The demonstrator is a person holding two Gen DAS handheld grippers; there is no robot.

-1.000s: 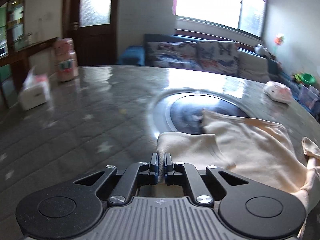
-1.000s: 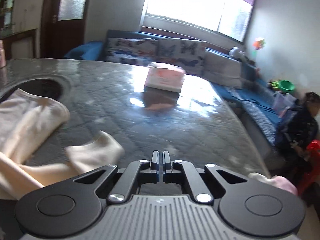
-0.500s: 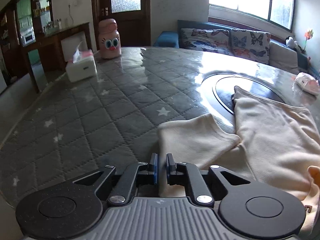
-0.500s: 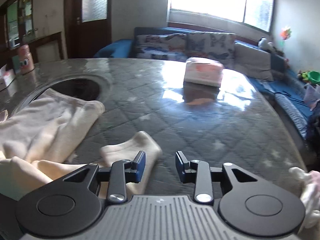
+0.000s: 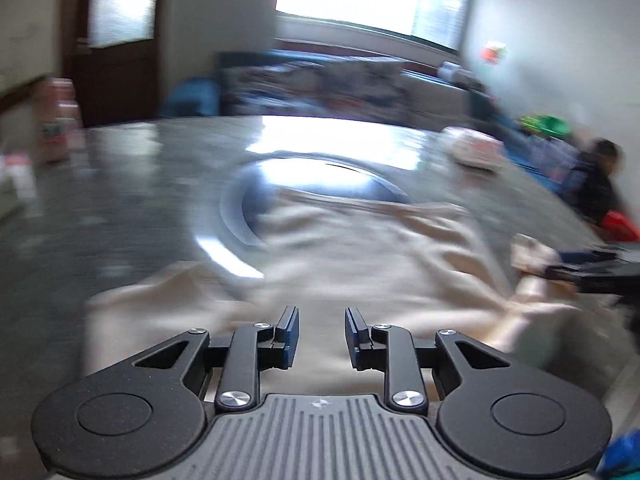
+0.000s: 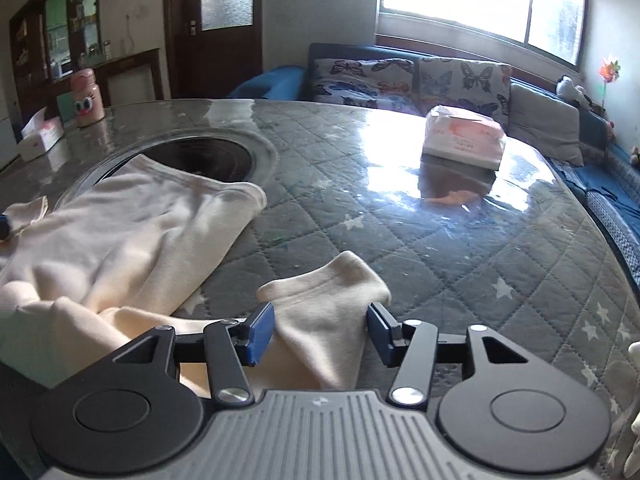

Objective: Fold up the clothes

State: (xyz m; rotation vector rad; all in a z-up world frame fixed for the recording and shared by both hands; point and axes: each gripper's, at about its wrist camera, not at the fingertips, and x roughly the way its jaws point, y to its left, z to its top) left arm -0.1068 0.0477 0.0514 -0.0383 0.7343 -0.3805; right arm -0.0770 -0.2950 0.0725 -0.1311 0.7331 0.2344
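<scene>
Quilted table (image 6: 460, 240) under cream garment (image 6: 132, 220)

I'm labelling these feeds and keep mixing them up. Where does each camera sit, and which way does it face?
Left wrist: on the left gripper, facing across the cream garment toward the window; open fingers show, the other gripper at right edge.
Right wrist: on the right gripper, facing over the sleeve toward the sofa; open fingers show.
Shared: garment, table, tissue pack.

Left gripper (image 5: 318, 334) released cream garment (image 5: 360, 256), now open; right gripper (image 6: 320, 334) opened wide.
</scene>
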